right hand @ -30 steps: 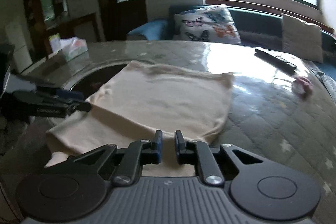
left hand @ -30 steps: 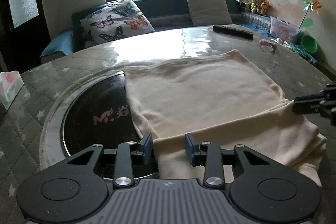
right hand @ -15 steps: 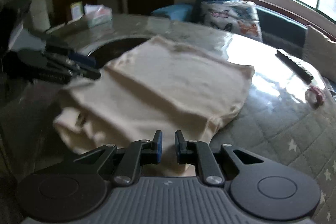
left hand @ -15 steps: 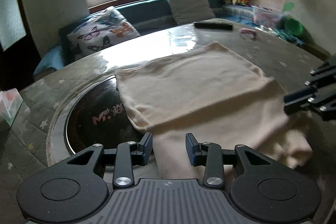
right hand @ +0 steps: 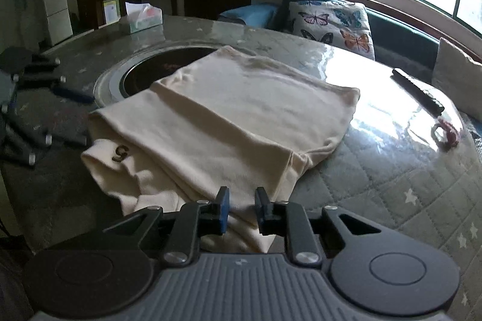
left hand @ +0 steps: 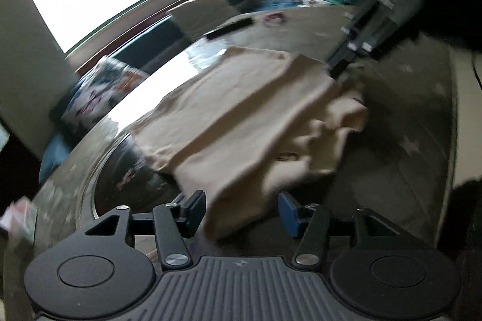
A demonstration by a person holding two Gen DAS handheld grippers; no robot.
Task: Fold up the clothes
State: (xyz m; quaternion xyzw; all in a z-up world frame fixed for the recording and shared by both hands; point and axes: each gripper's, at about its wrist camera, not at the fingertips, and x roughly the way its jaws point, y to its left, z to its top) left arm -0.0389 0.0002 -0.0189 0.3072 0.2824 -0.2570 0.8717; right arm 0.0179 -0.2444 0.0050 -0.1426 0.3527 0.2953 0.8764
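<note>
A cream garment (right hand: 241,110), folded into a thick rectangle, lies on the round table, with a tag marked "5" (right hand: 120,154) on its near left layer. My right gripper (right hand: 241,209) sits at the garment's near edge. Its jaws are opening, the cloth lies in the small gap between them, and the pads do not press on it. My left gripper (left hand: 242,212) is rolled to one side, its jaws opening wide around a loose cloth edge (left hand: 238,200) without touching it. The right wrist view shows the left gripper (right hand: 86,119) at the garment's left corner. In the left wrist view the right gripper (left hand: 355,50) is a blur beyond the garment (left hand: 241,116).
The table (right hand: 391,185) has a quilted star cover under glass and a dark round hob (right hand: 144,74) partly under the garment. A remote control (right hand: 418,92) and a pink hair tie (right hand: 449,134) lie at the far right, a tissue box (right hand: 140,17) far left. A butterfly cushion (right hand: 331,23) sits on the sofa behind.
My left gripper swung sideways, rolled and spread its jaws wide. My right gripper's jaws parted a little off the cloth. The garment's near layers now rest flat on the table.
</note>
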